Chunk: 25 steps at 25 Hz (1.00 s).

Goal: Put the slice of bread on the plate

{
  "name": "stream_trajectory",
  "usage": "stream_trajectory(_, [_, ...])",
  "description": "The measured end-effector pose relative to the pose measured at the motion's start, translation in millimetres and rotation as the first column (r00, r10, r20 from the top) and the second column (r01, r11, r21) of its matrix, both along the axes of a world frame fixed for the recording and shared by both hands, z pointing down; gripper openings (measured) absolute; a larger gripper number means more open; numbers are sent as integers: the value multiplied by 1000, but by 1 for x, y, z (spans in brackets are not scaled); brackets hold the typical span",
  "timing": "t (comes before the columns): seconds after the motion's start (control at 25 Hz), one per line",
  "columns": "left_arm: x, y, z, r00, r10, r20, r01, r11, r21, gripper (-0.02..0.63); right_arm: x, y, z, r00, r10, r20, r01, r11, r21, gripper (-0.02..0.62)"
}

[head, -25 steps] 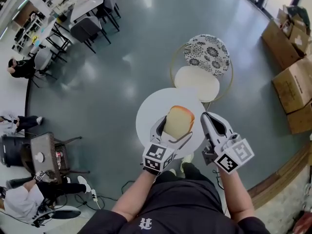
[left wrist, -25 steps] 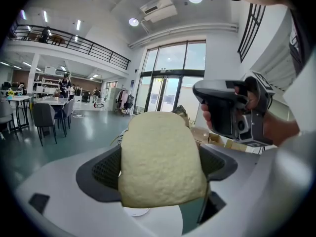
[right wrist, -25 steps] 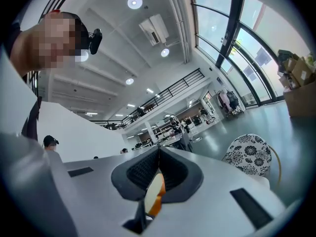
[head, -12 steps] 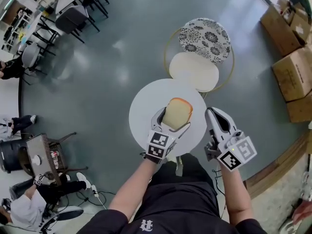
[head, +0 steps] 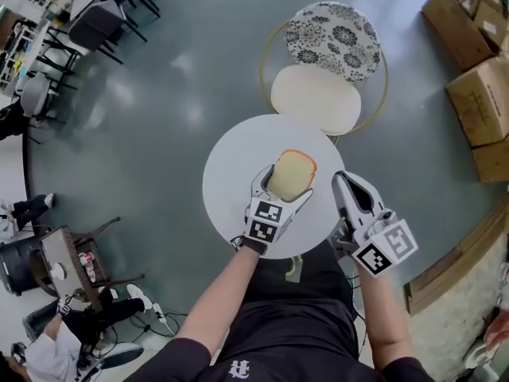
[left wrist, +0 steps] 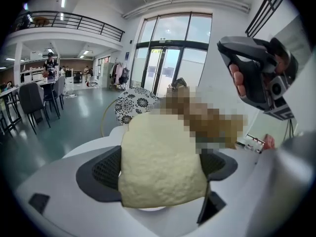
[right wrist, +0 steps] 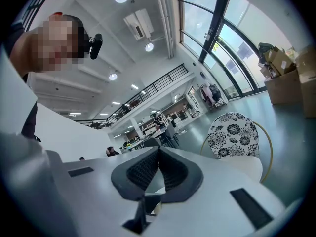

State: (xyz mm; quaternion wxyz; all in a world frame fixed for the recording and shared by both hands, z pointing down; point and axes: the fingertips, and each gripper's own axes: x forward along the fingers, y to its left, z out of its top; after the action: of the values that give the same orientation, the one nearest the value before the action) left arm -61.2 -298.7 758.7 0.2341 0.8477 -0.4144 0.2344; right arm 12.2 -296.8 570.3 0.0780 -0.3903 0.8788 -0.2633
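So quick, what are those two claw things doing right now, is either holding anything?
Left gripper: closed on the slice of bread.
Right gripper: closed, jaws together, nothing between them.

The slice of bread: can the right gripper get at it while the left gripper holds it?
Probably yes. The right gripper hangs beside the slice of bread with nothing between them, and the slice's top sticks out past the left gripper. The right one's shut jaws must open first.
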Motion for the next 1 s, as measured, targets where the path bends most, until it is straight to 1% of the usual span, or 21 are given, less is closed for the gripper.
stream_trajectory(0.12, [2, -3, 23, 999, 21, 33, -20, 999, -28, 495, 2, -4, 11, 1000, 7, 0, -7, 1000, -1, 6])
stream_trajectory(0.28, [8, -6, 49, 994, 73, 78, -68, 996, -65, 495, 11, -7, 25, 1000, 26, -1, -26, 1000, -16, 6])
stream_trajectory(0.56, [8, -6, 80, 970, 143, 195, -121, 985, -121, 495, 21, -10, 36, 999, 48, 6, -48, 999, -24, 6])
stream_trajectory(0.72, [8, -6, 95, 961, 164, 223, -132, 980, -151, 495, 22, -11, 40, 999, 48, 12, -48, 999, -21, 6])
stream_trajectory(1.0, [13, -8, 107, 943, 192, 271, -147, 973, -179, 495, 29, -11, 41, 998, 60, 16, -60, 998, -21, 6])
